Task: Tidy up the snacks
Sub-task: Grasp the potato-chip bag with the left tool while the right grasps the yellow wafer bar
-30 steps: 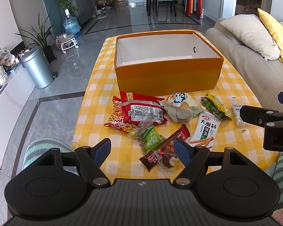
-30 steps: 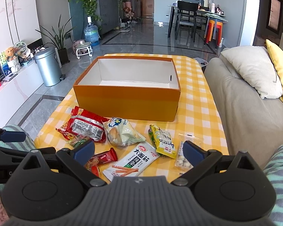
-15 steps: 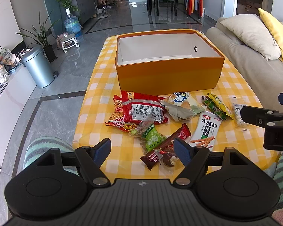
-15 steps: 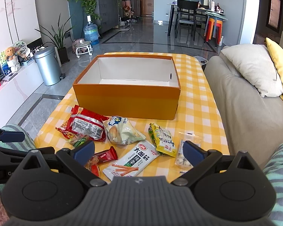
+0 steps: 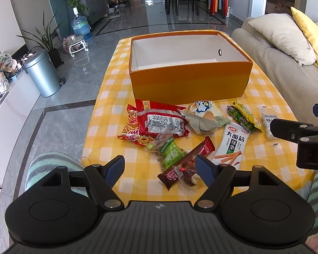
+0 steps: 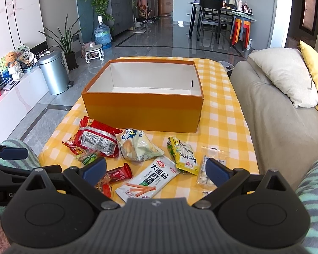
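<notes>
Left wrist view: my left gripper [image 5: 160,166] stood wide apart and held nothing, hovering above the near edge of the yellow-and-white checked tablecloth [image 5: 262,89]. Between its blue pads [image 5: 115,168] lay a brown chocolate bar wrapper with a red end [image 5: 186,160], touching a small clear-wrapped dark sweet [image 5: 187,176] and a green packet marked GREEN [image 5: 171,151]. Beyond these: a red crinkled snack bag [image 5: 162,122] atop an orange-red chip packet [image 5: 130,132], a pale puffed bag with a blue logo [image 5: 204,116], a white stick-snack packet with black Chinese characters [image 5: 232,144], a yellow-green packet [image 5: 244,115], and a small clear sachet [image 5: 267,124] partly behind my right gripper [image 5: 303,135], seen from the side at the right edge. The open orange cardboard box with white interior [image 5: 189,80] sat behind all the snacks, nothing in it. Right wrist view: my right gripper [image 6: 155,170] was likewise wide and empty, above the white stick-snack packet [image 6: 148,180]. The yellow-green packet [image 6: 184,154] and clear sachet [image 6: 209,167] lay toward its right pad, the red-ended bar [image 6: 118,173] toward its left. The pale puffed bag [image 6: 137,146] and red bag [image 6: 95,139] lay further out, just before the orange box [image 6: 142,110]. A beige sofa [image 6: 271,114] ran beside the table.
</notes>
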A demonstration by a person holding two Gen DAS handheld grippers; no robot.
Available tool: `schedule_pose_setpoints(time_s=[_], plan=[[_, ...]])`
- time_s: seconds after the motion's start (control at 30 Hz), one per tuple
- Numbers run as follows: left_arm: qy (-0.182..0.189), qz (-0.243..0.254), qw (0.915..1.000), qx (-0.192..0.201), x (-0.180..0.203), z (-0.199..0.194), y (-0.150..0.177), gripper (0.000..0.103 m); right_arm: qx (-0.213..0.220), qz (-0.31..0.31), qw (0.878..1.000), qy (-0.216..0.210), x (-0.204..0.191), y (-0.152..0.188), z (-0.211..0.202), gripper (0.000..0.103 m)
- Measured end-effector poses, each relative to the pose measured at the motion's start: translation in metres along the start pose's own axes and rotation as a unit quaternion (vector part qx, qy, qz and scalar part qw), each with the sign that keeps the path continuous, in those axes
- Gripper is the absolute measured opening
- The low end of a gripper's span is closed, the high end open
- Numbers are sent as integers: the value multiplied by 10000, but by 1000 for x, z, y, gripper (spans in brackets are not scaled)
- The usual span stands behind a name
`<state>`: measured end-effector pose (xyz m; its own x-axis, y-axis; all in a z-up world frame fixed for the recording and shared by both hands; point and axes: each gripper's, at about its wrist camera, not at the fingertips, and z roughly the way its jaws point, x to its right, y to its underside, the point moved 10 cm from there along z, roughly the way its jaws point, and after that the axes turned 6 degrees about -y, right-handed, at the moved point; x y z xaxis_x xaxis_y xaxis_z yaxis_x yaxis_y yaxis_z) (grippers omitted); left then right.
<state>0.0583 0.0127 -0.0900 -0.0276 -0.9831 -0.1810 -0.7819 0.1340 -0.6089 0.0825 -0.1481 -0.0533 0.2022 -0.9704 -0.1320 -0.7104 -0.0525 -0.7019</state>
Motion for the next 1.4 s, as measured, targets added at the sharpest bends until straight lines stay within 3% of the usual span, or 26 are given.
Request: schedule_pose_setpoints(time_s=[0.23,0.37,0.47,0.63,0.87,0.93,1.0,1.13,1.4], plan=[[74,118,9997,-212,6,9,-2,89,-153,105,9998,-43,4,2,8,97],[268,272,9989,-287,14,15,-11,81,-363,267,9990,-25,10,6,19,94],[420,310,9982,-295,17,20,-21,78,-587,368,9976,-55,15,11,29,85],[921,336,9943,-431,29,37,-32,63,-722,284,9968,-185,16,10,48,64],[1342,8,9900,-444,43,56,-55,69,-833,170,9963,98,35,5,80,56],[1394,-59,9896,-346,51,62,-64,73,-852,96,9961,218,44,3,90,46],[1459,-112,9887,-334,59,72,-69,73,-928,116,9952,297,51,2,101,42],[1535,-253,9868,-452,73,98,-74,73,-1119,209,9931,276,62,5,126,40],[1339,-420,9864,-861,81,134,-68,73,-1158,40,9929,260,68,10,159,40]])
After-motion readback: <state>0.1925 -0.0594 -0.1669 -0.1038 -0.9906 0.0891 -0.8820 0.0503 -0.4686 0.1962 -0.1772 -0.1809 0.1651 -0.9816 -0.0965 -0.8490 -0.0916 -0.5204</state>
